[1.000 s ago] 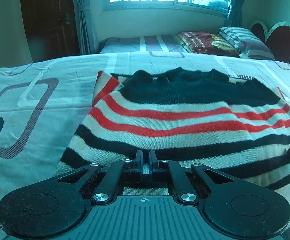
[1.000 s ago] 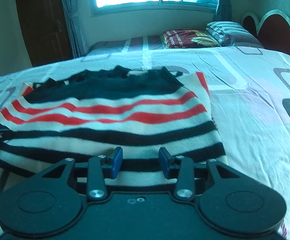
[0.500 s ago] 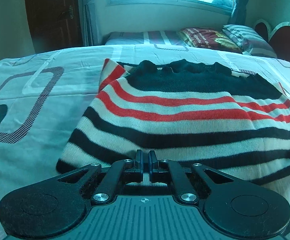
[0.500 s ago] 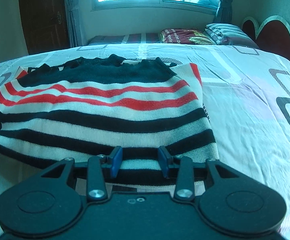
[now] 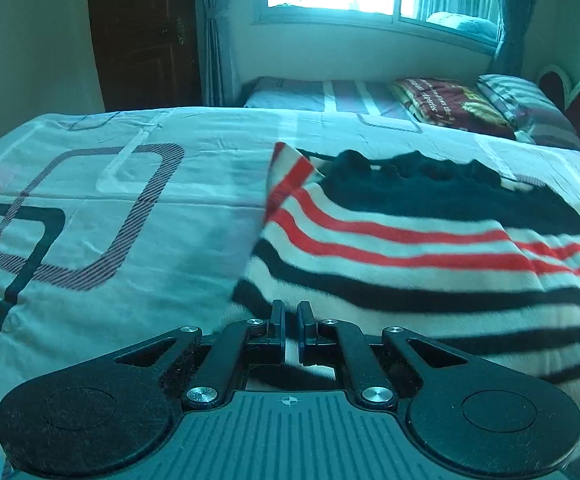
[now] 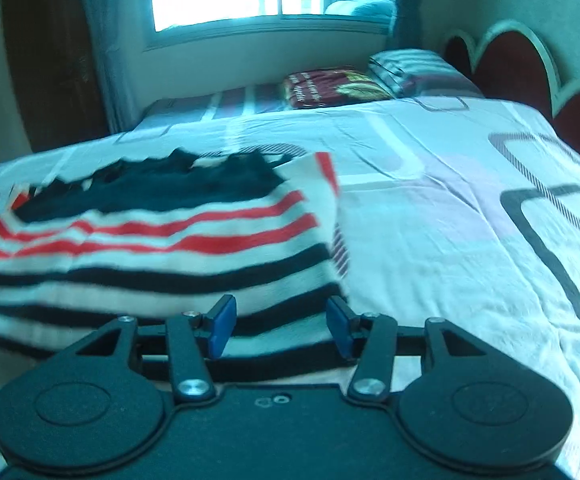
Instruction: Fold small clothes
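Striped sweater (image 5: 430, 264) on the bed (image 5: 90, 208), seen along both claws. The garment spreads forward of each claw, its stripes running crosswise from one claw to the other; the dark neckline end lies farthest away, toward the pillows (image 5: 522, 104). The near hem is the edge both claws meet. Left claw (image 5: 291, 326): jaws pressed together, pinching the near hem close to the sweater's left corner, a sliver of pale knit visible between the fingers. Right claw (image 6: 281, 326): jaws spread and just opened wider; the hem's right corner lies between and under the blue pads (image 6: 221, 326), which do not appear to press on it. The coming move likely turns on this asymmetry: the left corner is held, the right corner is loose, so the hem would rise unevenly unless the right claw closes on it
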`<action>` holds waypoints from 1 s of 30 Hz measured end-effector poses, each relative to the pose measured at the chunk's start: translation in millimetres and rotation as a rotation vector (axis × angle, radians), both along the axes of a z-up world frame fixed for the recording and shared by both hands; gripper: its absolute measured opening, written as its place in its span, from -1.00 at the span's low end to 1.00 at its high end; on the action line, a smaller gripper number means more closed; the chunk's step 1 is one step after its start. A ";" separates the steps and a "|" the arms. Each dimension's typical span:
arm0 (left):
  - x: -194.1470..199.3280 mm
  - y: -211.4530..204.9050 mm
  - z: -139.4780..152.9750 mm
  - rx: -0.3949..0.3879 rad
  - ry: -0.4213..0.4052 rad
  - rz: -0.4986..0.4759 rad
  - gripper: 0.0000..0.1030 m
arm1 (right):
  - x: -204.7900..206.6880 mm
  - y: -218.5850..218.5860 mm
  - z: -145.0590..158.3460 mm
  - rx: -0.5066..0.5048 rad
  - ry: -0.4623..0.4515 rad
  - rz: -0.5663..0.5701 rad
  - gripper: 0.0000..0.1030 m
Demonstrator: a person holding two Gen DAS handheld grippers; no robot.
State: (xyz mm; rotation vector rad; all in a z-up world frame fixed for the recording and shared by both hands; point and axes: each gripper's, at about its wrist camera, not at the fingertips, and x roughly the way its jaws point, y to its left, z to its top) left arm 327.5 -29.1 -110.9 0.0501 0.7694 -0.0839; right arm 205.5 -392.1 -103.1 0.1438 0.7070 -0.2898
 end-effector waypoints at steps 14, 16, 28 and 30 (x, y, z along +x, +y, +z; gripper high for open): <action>66.0 -5.7 -17.3 -0.010 0.060 0.047 -0.89 | 58.5 -25.7 -23.6 0.087 0.059 -0.013 -0.30; 66.0 -10.7 -19.2 0.013 0.046 0.041 -0.89 | 55.4 -20.3 -22.4 0.036 0.052 0.008 -0.58; 66.8 11.0 -15.3 -0.024 0.054 0.098 -0.89 | 53.9 -29.1 -21.7 0.011 0.048 -0.022 -0.64; 56.1 13.0 -2.7 -0.039 0.010 0.092 -0.89 | 48.7 -28.3 -11.0 0.019 0.036 -0.034 -0.45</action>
